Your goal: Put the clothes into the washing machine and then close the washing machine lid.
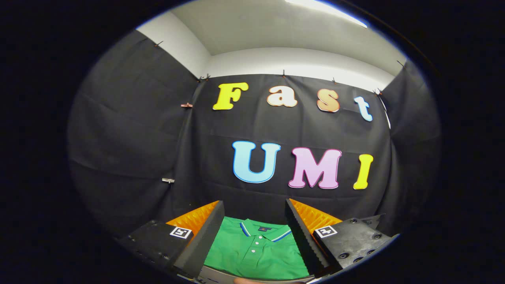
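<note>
A green polo shirt [256, 248] with a striped collar and white buttons lies flat below me, seen in the gap between my two fingers. My gripper [254, 209] is open, its fingers spread wide on either side of the shirt with nothing pressed between them. The shirt's collar points away from me, toward the booth wall. It rests on a pale surface [221, 274] whose edge shows under its hem.
The black cloth wall rises close behind the shirt and wraps round on both sides. White wall and ceiling show above it, with a light strip [327, 8] overhead.
</note>
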`<state>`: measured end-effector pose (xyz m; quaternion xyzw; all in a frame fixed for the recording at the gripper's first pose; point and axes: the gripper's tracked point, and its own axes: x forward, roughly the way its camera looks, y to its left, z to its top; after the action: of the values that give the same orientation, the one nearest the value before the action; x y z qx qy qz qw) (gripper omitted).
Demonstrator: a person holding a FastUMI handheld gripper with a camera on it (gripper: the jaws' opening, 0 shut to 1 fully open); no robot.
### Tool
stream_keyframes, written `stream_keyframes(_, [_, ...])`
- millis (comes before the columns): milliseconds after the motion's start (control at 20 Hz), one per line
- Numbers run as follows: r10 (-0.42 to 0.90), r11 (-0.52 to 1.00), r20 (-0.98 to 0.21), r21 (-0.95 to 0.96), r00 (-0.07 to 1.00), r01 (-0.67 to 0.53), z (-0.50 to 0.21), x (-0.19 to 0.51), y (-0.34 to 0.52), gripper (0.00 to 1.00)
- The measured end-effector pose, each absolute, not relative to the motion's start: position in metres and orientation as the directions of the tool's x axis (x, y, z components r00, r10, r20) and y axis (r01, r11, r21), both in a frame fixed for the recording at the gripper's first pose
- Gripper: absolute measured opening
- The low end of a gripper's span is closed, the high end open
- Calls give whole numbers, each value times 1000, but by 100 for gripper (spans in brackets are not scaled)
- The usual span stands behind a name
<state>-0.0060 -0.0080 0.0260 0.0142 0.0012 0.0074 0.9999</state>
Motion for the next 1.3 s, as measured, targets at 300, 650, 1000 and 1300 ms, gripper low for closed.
stream_keyframes(300, [68,998,-1,-2,998,-68,25,-2,13,97])
stream_keyframes(650, [63,998,-240,-15,969,-69,-46,38,9,97])
stream_keyframes(1000, [0,999,-547,36,837,23,-126,90,-17,91])
stream_keyframes(1300, [12,1000,-765,17,644,1,-193,81,-16,91])
